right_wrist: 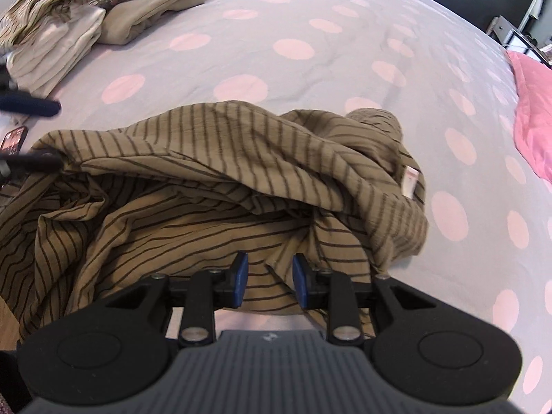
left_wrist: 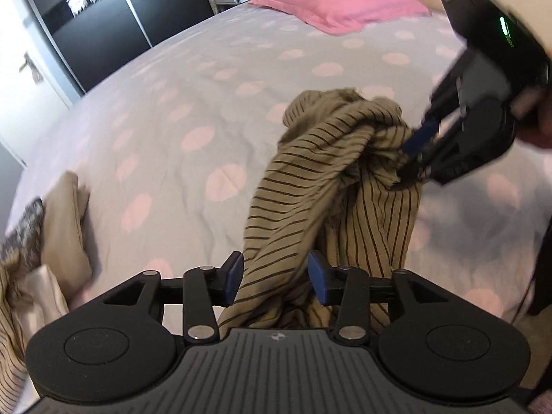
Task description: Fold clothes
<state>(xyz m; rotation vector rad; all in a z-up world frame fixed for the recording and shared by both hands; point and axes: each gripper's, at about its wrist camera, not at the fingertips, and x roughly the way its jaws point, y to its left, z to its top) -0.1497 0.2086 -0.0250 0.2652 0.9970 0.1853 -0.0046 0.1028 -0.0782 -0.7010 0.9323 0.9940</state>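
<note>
Your left gripper (left_wrist: pixel 274 277) and right gripper (right_wrist: pixel 269 281) each clamp a bunch of the striped garment (right_wrist: pixel 207 179), which hangs crumpled between them above the dotted bedspread (left_wrist: pixel 155 110).

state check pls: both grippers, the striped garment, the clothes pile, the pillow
left gripper: fingers apart, striped cloth passing between them, grip unclear
right gripper: fingers apart in its own view; in the left view its tips pinch the cloth
striped garment: bunched, unfolded, lifted between both grippers
clothes pile: partly folded, on the bed's far corner
pink pillow: lying flat at the head of the bed
</note>
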